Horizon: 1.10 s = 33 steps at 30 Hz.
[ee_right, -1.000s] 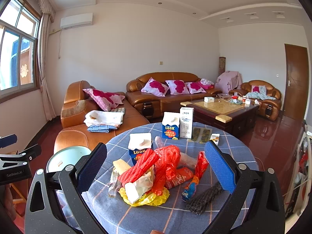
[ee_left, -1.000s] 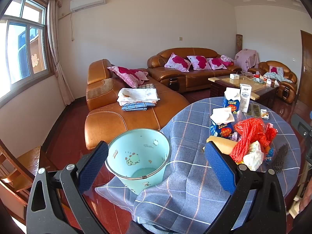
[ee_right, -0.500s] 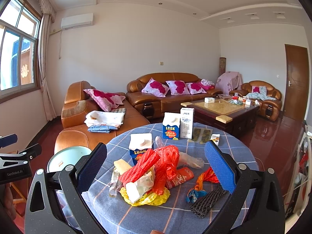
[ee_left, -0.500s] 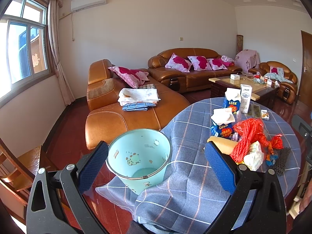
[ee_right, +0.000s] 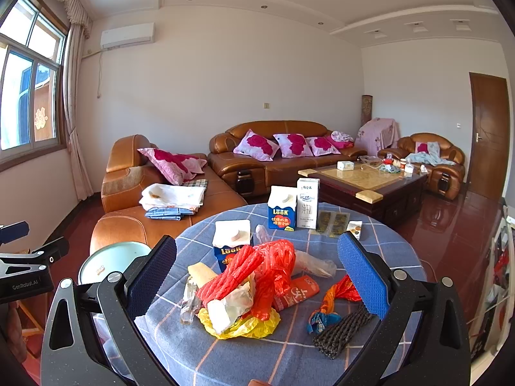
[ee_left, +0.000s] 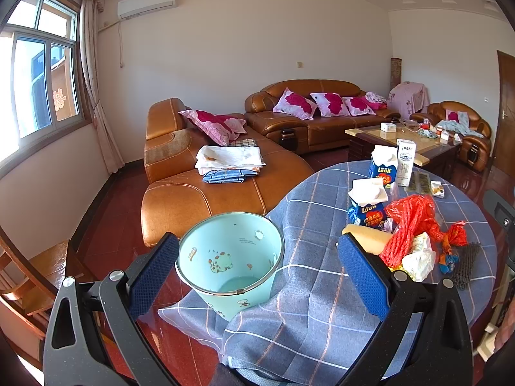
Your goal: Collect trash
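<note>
Right wrist view is showing the right hand-held gripper (ee_right: pixel 257 273) hovering wide apart over the trash pile (ee_right: pixel 244 292) on the worktop (ee_right: pixel 289 360), holding nothing.

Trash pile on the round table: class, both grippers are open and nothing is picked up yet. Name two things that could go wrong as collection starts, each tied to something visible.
1. The red plastic bag lies tangled with the yellow wrapper and the red mesh; gripping one may drag the others off the table.
2. The blue-grey tablecloth drapes against the mint bin, so trash may catch on it.
</note>
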Tool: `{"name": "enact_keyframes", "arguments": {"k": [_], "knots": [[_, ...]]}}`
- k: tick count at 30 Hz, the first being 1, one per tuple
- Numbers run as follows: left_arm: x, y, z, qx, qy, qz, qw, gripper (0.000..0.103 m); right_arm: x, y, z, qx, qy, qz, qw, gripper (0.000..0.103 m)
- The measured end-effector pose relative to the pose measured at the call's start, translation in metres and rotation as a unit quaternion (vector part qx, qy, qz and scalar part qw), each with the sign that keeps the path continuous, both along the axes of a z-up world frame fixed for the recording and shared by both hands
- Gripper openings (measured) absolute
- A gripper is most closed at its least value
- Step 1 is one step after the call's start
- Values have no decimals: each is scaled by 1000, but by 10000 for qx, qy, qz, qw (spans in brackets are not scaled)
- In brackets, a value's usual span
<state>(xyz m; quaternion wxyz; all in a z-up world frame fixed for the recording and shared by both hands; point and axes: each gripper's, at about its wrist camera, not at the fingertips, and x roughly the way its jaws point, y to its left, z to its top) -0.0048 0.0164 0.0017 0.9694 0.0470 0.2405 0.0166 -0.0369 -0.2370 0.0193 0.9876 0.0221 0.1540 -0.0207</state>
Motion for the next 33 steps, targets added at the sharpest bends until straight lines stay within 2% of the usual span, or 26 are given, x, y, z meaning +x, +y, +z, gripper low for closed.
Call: {"name": "enact_keyframes", "arguments": {"k": [9,17,21,29,31,32,33], "knots": [[7,-4,-13,30,169,1,9999,97,0,-9,-8,31,81,-93,9999,98],[34,-18,-46,109,591,-84,9982,97,11,-34,-41,79,365,-424,9984,98],[46,-44,-56,230,675,-357,9968,97,18,-50,-55,205,456,-594,9970,98],[74,-106,-65,475,503,-885,9937,97,37,-80,-87,245,830,-930,9919,97],[78,-119,-67,497,493,-1037,9921,97,43,-86,-96,277,968,-964,9902,91],[79,-125,-69,495,504,-1134,9910,97,45,-89,-100,290,1041,-979,9893,81],[81,-130,-71,513,523,-1191,9902,97,49,-92,-104,320,1122,-987,9883,77]]}}
